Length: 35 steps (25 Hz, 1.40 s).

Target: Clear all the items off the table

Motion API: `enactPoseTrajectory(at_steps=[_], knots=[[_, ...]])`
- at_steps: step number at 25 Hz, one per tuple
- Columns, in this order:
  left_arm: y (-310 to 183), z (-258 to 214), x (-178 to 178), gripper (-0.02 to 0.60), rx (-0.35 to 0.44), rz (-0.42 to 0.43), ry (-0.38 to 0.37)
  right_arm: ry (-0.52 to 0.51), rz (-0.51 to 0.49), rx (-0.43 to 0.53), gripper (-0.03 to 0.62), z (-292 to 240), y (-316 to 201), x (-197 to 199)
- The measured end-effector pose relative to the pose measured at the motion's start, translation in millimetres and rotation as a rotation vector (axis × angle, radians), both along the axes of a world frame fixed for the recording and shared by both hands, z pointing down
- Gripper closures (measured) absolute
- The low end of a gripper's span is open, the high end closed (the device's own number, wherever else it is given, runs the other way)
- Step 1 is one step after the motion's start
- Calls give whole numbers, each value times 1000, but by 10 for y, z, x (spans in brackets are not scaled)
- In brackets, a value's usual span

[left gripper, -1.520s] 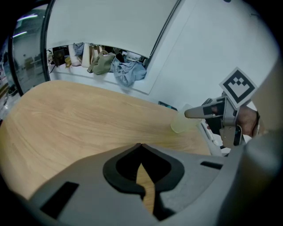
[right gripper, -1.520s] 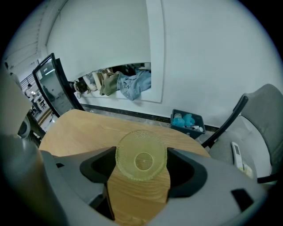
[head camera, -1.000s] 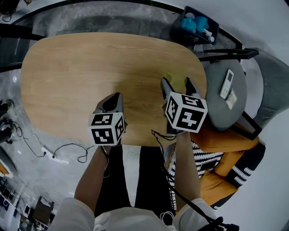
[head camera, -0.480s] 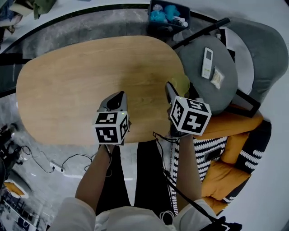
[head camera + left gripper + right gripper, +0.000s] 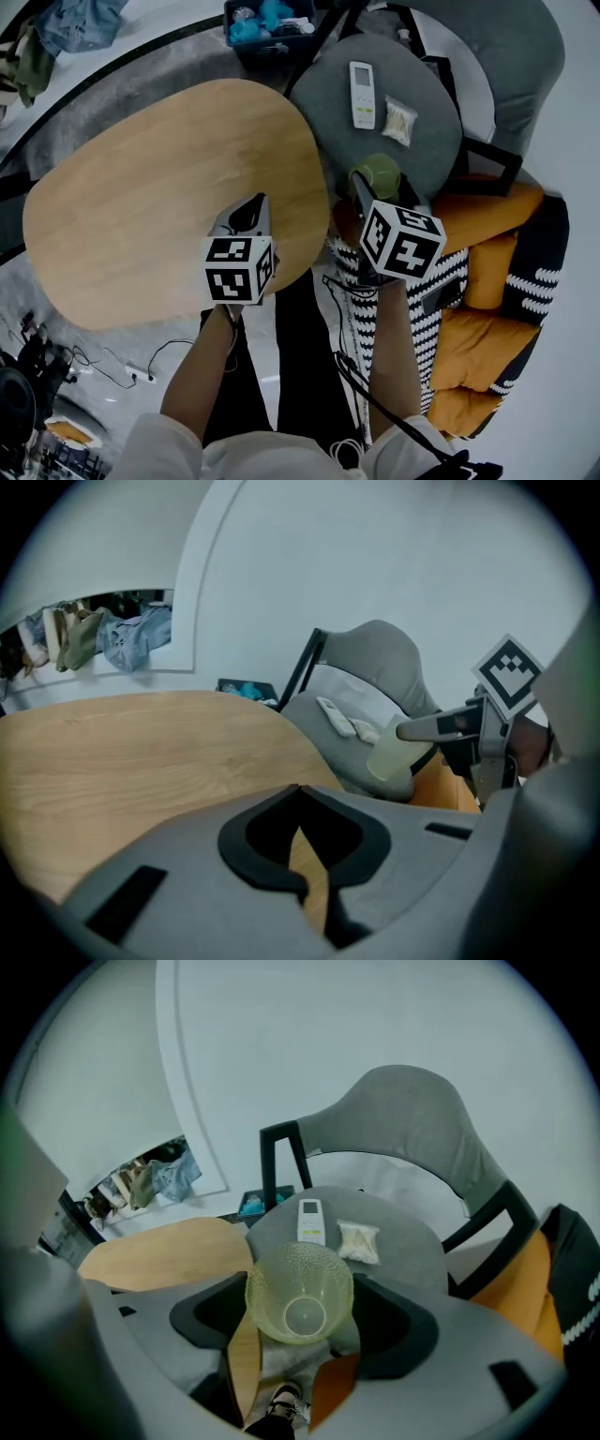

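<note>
A translucent yellow-green cup [image 5: 380,175] is held off the table, and my right gripper [image 5: 382,187] is shut on it. The cup [image 5: 298,1305] hangs over the near edge of a grey chair seat [image 5: 323,112], its open mouth facing the right gripper view. On that seat lie a white remote [image 5: 362,94] and a small clear packet [image 5: 399,120]. My left gripper [image 5: 251,212] is shut with nothing in it, above the near right part of the oval wooden table [image 5: 141,197]. The left gripper view shows the cup [image 5: 398,754] right of the table.
A dark bin [image 5: 267,21] holding blue items stands on the floor beyond the table. Orange cushions [image 5: 487,272] and a black-and-white striped cushion [image 5: 441,291] lie right of my arms. Cables trail on the floor at lower left. Clothes are piled at the far left [image 5: 56,28].
My right gripper has carried the cup from above the table's right end over to the chair seat's edge. The left gripper stays shut near the table's front edge.
</note>
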<state>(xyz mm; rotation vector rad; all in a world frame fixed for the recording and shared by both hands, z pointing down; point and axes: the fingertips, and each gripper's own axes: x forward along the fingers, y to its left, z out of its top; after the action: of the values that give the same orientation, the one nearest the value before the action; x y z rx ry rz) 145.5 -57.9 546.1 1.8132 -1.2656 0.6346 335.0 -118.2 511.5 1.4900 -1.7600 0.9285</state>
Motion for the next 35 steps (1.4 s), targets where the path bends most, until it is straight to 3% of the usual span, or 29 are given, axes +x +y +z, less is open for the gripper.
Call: enactPoseTrajectory(at_steps=[12,17,25,35], knots=[[-395,136,842,574,-14,87,-28,-12,141,-5,232,167,-165,1122],[-635,174,1135,574,-11,88,-22,-3,156,1,232,232,-361,1444],[-887,250,1407,574,-27,109,-26,15,149,-9,232,399,-654,1705],[-1020,398,1464,574,-43,102,-41,10,130,-2,231,517,-794,1795]])
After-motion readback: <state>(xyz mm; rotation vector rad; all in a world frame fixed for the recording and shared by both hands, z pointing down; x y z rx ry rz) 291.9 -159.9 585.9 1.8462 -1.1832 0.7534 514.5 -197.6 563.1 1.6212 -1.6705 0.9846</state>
